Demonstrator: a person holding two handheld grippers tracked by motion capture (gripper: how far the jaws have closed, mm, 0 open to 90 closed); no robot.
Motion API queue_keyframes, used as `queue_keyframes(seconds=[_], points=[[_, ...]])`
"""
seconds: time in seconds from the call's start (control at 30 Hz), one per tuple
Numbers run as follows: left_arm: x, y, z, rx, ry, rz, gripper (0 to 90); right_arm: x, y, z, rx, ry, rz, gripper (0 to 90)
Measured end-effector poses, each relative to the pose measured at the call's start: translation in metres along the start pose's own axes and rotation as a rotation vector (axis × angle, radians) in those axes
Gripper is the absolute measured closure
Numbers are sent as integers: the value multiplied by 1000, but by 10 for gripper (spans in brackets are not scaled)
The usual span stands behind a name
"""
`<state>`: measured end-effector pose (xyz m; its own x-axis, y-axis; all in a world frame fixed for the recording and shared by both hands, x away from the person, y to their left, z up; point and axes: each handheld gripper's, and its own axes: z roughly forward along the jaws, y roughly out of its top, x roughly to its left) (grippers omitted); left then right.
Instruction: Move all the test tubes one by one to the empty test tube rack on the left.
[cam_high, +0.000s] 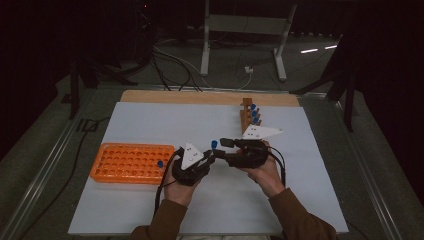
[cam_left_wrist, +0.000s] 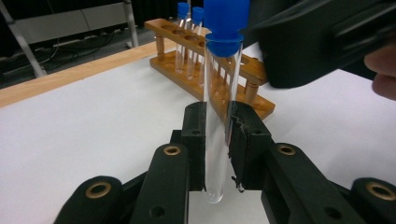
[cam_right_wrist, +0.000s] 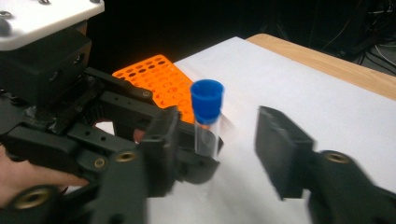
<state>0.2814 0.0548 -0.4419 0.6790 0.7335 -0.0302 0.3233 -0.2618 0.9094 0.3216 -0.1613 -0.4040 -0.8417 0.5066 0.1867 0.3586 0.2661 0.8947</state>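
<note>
Left tongs (cam_left_wrist: 217, 140): clamped on the clear glass of a test tube (cam_left_wrist: 218, 116) at mid-height; the pads press it from both sides; the tube stands nearly upright, its rounded bottom below the pads and off the surface; in the high view these tongs (cam_high: 211, 152) sit near the middle of the sheet
Test tube: clear, capped in blue (cam_left_wrist: 225, 23); held between the two hands, above the white surface (cam_left_wrist: 84, 130); in the right gripper view its cap (cam_right_wrist: 207, 100) stands up above the left tongs' grip
Right tongs (cam_right_wrist: 219, 149): parted, with open air between the pads; the tube stands in the gap nearer one pad, and I cannot tell whether that pad touches it; the far pad is clear of the glass; the picture is smeared there
Wooden rack (cam_high: 248, 116): toward the far edge of the sheet, beyond the right hand (cam_high: 262, 172); it holds several blue-capped tubes upright
Orange rack (cam_high: 131, 162): flat on the surface just left of the left hand (cam_high: 181, 187); one blue cap shows at its near right corner
Surface: white sheet over a wooden top
</note>
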Motion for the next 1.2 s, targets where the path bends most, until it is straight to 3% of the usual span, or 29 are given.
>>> queue_keyframes(seconds=[0.23,0.43,0.57,1.03,1.2], points=[[6,-2,-11,-12,1,-27,782,-4,-2,-8,-15,-71,-1,173],[13,-3,-22,-26,-6,-41,782,-12,-9,-13,-7,-146,-21,40],[17,-4,-30,-30,-17,-44,782,-19,-15,-17,-9,-158,-11,0],[29,-9,-61,-46,-58,-19,782,-29,-29,-36,-11,-233,-6,0],[35,-13,-76,-51,-48,-17,782,-33,-34,-45,-30,-250,16,0]])
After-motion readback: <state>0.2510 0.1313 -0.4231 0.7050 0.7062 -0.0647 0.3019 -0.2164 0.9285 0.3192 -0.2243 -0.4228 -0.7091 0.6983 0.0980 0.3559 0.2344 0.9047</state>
